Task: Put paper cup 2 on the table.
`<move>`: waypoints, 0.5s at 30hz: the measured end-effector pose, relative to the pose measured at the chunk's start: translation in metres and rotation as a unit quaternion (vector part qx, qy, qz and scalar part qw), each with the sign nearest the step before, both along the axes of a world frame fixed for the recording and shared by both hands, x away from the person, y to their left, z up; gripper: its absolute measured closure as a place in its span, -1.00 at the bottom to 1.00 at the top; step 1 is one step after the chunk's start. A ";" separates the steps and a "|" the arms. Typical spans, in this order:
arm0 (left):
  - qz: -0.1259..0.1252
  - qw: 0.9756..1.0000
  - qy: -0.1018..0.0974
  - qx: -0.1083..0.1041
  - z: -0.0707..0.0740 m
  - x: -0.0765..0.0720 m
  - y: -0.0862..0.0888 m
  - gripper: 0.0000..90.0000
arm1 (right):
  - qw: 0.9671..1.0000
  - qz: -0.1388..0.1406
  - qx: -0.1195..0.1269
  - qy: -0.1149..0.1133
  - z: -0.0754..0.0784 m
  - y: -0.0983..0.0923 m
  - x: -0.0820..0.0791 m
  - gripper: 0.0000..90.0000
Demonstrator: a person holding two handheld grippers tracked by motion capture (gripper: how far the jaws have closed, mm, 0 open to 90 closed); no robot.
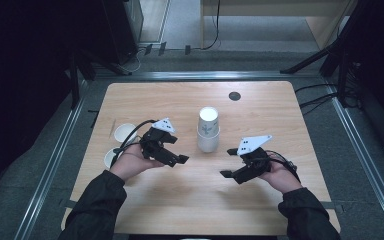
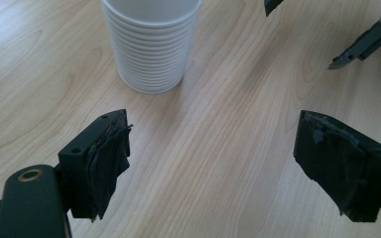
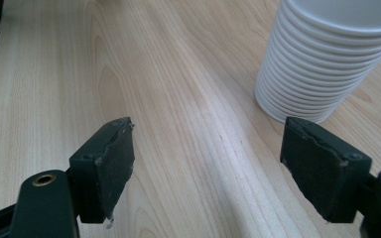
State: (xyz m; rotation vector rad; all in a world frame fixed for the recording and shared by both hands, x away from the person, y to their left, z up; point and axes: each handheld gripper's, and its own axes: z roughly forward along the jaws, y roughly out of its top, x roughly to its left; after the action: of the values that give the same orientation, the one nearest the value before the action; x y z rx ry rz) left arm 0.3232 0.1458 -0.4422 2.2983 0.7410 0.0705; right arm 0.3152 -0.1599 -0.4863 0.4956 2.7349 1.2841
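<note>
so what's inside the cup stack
From above, the top cup of the cup stack shows a white inside with nothing in it. The cups nested below are covered; only their rims show down the side.

On the table [image 1: 260, 105] a stack of cups [image 1: 208, 129] stands near the middle, between the left gripper [image 1: 172, 150] on its left and the right gripper [image 1: 228, 162] on its right, with two single cups [image 1: 122, 132] behind the left hand [image 1: 132, 162] near the left edge.
</note>
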 end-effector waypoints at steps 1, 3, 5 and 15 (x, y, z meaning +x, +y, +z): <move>-0.002 1.000 0.001 0.001 -0.002 -0.001 -0.002 -0.67 | 1.000 0.002 -0.001 0.000 0.000 0.001 0.000 -0.52; -0.004 1.000 0.000 0.007 -0.004 -0.002 -0.006 -0.67 | 1.000 0.004 -0.003 -0.001 0.000 0.002 -0.001 -0.52; -0.006 1.000 0.003 0.002 -0.006 -0.004 -0.009 -0.67 | 1.000 0.008 -0.006 -0.001 0.000 0.003 -0.002 -0.52; -0.002 1.000 0.004 0.000 -0.011 -0.007 -0.018 -0.67 | 1.000 0.015 -0.011 -0.001 -0.002 0.007 -0.002 -0.52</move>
State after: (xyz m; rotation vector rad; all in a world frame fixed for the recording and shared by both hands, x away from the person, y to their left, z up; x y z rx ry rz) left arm 0.3158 0.1278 -0.4535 2.3023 0.7399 0.0588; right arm 0.3129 -0.1525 -0.4880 0.4532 2.7617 1.2598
